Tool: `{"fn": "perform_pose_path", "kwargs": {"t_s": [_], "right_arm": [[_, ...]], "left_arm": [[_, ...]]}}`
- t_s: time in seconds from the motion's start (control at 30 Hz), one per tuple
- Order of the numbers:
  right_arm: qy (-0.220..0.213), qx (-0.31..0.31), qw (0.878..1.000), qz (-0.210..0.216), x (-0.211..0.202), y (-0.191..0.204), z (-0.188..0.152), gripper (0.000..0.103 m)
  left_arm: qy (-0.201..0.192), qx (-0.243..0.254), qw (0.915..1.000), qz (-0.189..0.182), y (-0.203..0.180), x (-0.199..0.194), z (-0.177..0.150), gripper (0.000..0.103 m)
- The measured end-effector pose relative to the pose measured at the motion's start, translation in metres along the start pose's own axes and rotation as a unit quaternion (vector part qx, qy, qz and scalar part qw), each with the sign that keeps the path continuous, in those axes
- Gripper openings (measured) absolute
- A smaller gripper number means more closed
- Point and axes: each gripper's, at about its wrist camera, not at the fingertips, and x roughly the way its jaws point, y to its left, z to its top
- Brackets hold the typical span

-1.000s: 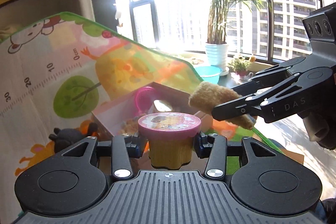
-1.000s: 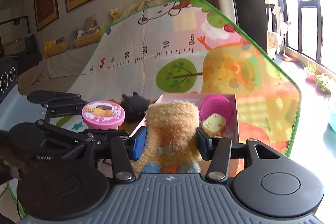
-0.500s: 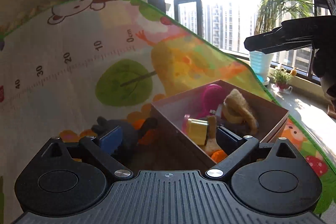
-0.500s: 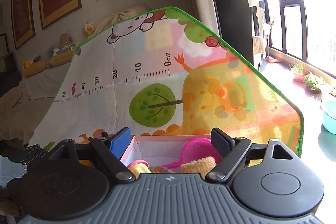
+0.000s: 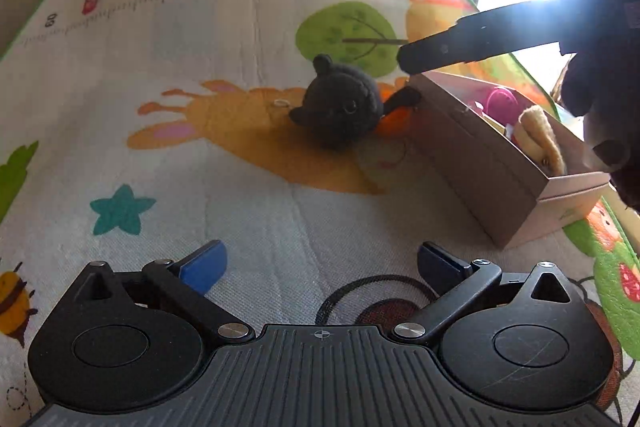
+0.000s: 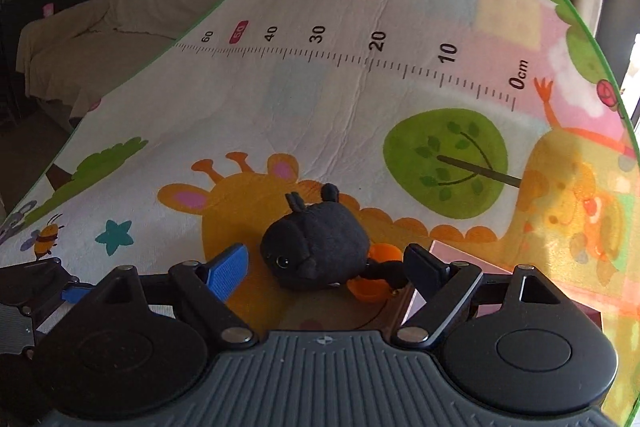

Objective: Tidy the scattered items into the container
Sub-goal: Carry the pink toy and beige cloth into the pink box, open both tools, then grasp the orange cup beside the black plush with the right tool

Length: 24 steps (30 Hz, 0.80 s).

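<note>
A black plush toy [image 5: 340, 107] lies on the play mat next to a small orange cup [image 5: 394, 119], just left of the open cardboard box [image 5: 480, 167]. Inside the box are a tan plush [image 5: 540, 135] and a pink item [image 5: 500, 101]. My left gripper [image 5: 320, 263] hovers low over the mat, its jaws opening with nothing between them. My right gripper [image 6: 326, 267] is over the black plush [image 6: 316, 243], jaws opening; the plush shows between the fingers and the pads stay clear of it. One right finger [image 5: 460, 43] reaches in above the box.
A thin black loop [image 5: 332, 299] lies on the mat close under my left gripper. The colourful mat [image 6: 360, 87] stretches far ahead and left. A covered sofa [image 6: 100, 39] with soft toys stands beyond it. The box corner [image 6: 440, 247] sits by my right gripper's right finger.
Both grippers let go: the pink-lidded cup and the tan plush left their jaws, and the plush now lies in the box. Both swung left and down toward the black plush.
</note>
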Motion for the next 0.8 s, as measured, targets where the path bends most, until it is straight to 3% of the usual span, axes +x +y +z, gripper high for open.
{"fn": "perform_pose_path", "kwargs": {"t_s": [0.3, 0.37, 0.43, 0.57, 0.7, 0.73, 0.8], "right_arm": [[0.081, -0.039, 0.995, -0.036, 0.082, 0.026, 0.018, 0.087], [0.074, -0.062, 0.994, -0.044, 0.078, 0.032, 0.018, 0.071], [0.067, -0.056, 0.996, -0.02, 0.065, 0.033, 0.022, 0.063], [0.07, -0.01, 0.995, 0.066, 0.03, 0.034, 0.03, 0.044], [0.096, 0.02, 0.984, 0.15, 0.007, 0.037, 0.03, 0.047], [0.092, 0.022, 0.984, 0.151, 0.002, 0.037, 0.032, 0.053], [0.07, 0.005, 0.991, 0.118, -0.004, 0.034, 0.036, 0.055]], "left_arm": [[-0.014, -0.011, 0.9994, -0.028, 0.001, -0.002, 0.0, 0.103], [-0.013, -0.012, 0.9993, -0.032, 0.002, -0.002, 0.0, 0.103], [-0.016, -0.015, 0.9993, -0.031, 0.004, -0.004, -0.001, 0.103], [-0.043, -0.01, 0.9988, -0.023, 0.003, -0.012, -0.002, 0.103], [-0.053, -0.004, 0.9983, -0.022, 0.001, -0.017, -0.002, 0.103], [-0.051, -0.002, 0.9984, -0.024, 0.001, -0.016, -0.003, 0.103], [-0.048, 0.001, 0.9985, -0.026, -0.001, -0.015, -0.004, 0.103]]}}
